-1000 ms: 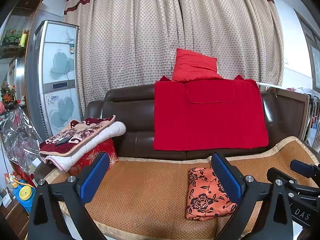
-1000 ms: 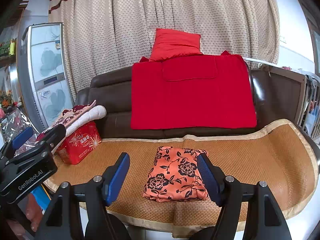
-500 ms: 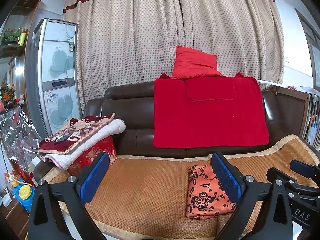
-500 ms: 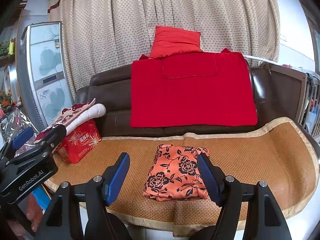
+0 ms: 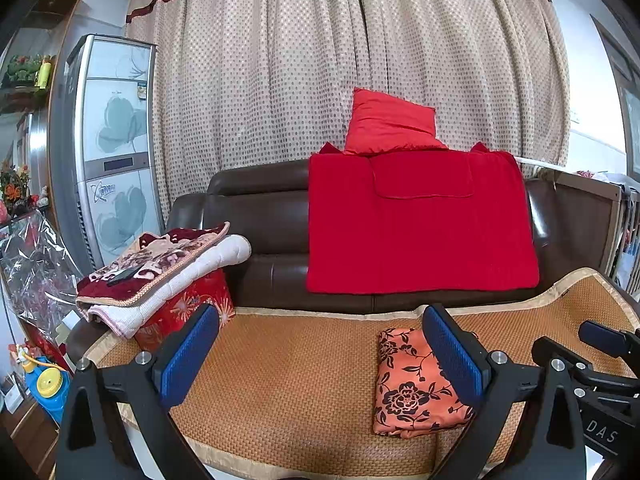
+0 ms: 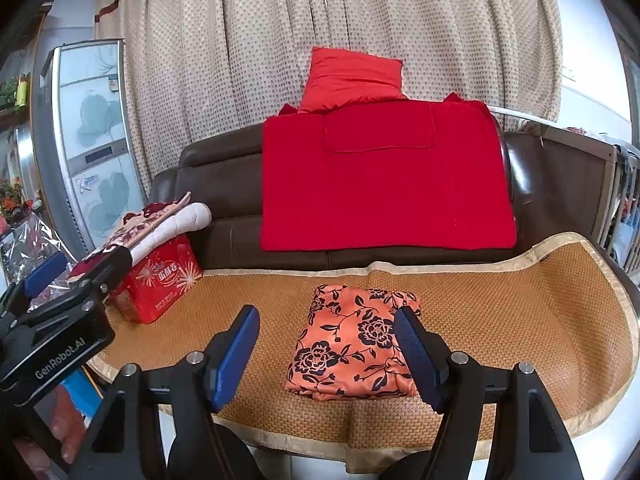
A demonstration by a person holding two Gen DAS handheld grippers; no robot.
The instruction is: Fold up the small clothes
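Note:
A folded orange garment with black flowers [image 6: 354, 344] lies flat on the woven mat [image 6: 500, 320] of the sofa seat; it also shows in the left wrist view [image 5: 412, 384]. My right gripper [image 6: 326, 356] is open and empty, held in front of the garment and apart from it. My left gripper [image 5: 320, 354] is open and empty, to the left of the garment, over bare mat [image 5: 288, 372]. The right gripper's body shows at the right edge of the left wrist view, and the left gripper's body at the left edge of the right wrist view.
A red blanket [image 6: 384, 176] and red pillow [image 6: 352, 80] hang on the brown sofa back. A red box [image 6: 160, 284] with folded quilts [image 5: 160, 268] on top stands at the seat's left end. A tall cabinet [image 5: 108, 152] stands at left.
Both grippers have drawn back and tilted up slightly, so the sofa and garment sit a little lower in view. The garment has not moved and both grippers stay open.

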